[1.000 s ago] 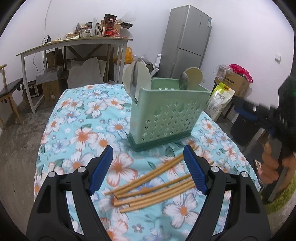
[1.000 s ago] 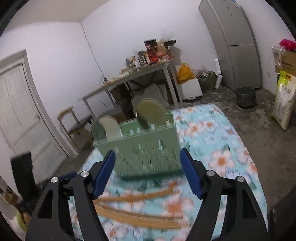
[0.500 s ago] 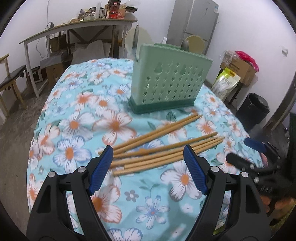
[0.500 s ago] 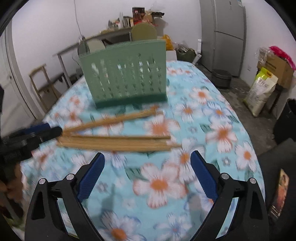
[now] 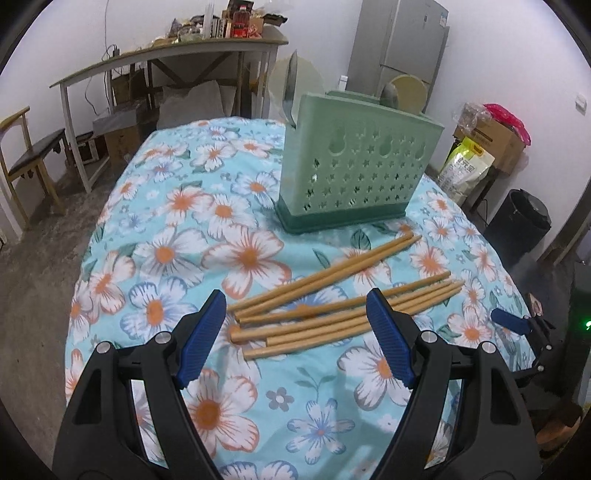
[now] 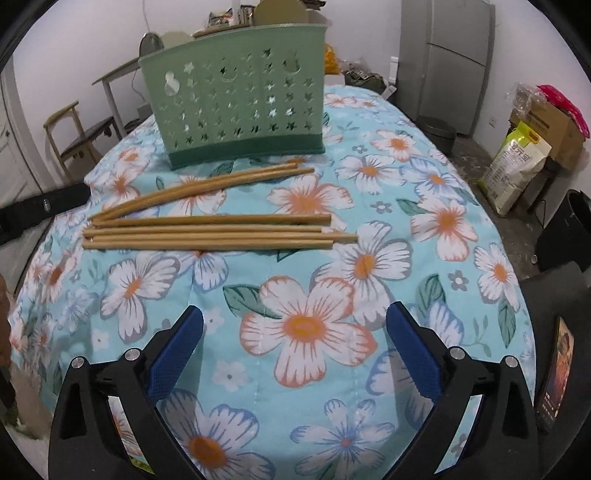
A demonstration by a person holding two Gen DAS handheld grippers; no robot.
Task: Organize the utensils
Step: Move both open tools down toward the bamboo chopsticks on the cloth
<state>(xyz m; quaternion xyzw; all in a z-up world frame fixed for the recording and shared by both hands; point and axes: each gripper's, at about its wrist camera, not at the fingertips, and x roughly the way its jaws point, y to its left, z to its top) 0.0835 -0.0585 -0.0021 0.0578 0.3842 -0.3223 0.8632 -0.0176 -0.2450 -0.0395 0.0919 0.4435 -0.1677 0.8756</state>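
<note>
Left gripper (image 5: 295, 332): jaws open, empty, over chopsticks (image 5: 343, 299) on the floral tabletop (image 5: 166, 254). Right gripper (image 6: 295, 350): jaws just opening wide, empty. Green holder (image 6: 236, 99) behind.

Holder (image 5: 354, 177) hides lower parts of the utensils (image 5: 295, 88) inside. Right tongs (image 5: 517, 325) mostly cut off at right edge, left-wrist view. Clutter on back table (image 5: 229, 26) too small to ID.
</note>
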